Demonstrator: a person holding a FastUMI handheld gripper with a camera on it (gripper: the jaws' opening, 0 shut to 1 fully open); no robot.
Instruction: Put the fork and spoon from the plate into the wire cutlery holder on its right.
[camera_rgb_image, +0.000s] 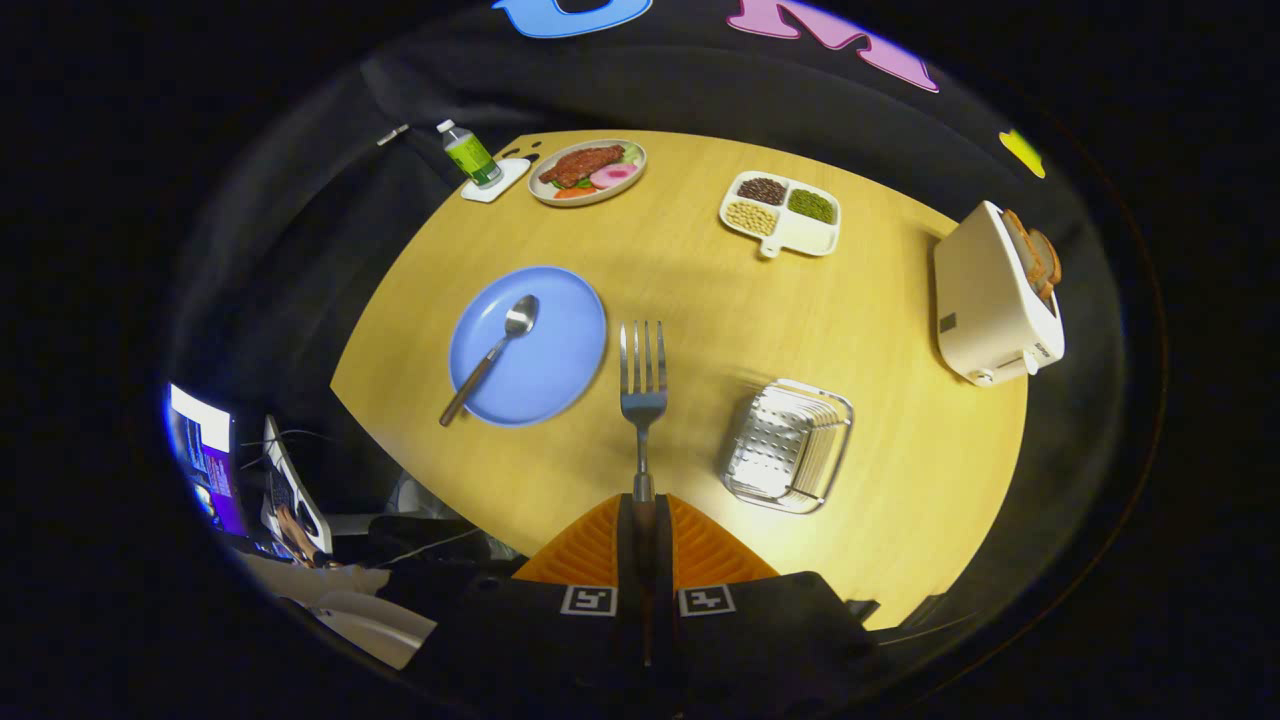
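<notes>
The hand-held gripper (643, 520) pinches the fork (642, 385) by its handle, tines forward, above the table between plate (560, 350) and holder (788, 445). Stiff, light, slippery metal. The spoon (495, 352) lies on the plate; grasp mid-handle.

The tool (642, 515) has its two fingers closed on the handle of the fork (642, 385), both pressing it, tines pointing ahead and raised above the wooden surface (700, 300). To the left of the fork lies the blue plate (555, 370) with the spoon (495, 352) across it, bowl up, handle reaching over the near rim. To the right of the fork stands the wire cutlery holder (788, 445), seemingly with nothing in it, though the mesh is blurred. Beyond are a divided dish of beans (781, 214), a plate of food (587, 171), a bottle (468, 154) on a coaster, and a toaster (995, 295) holding bread slices.
</notes>
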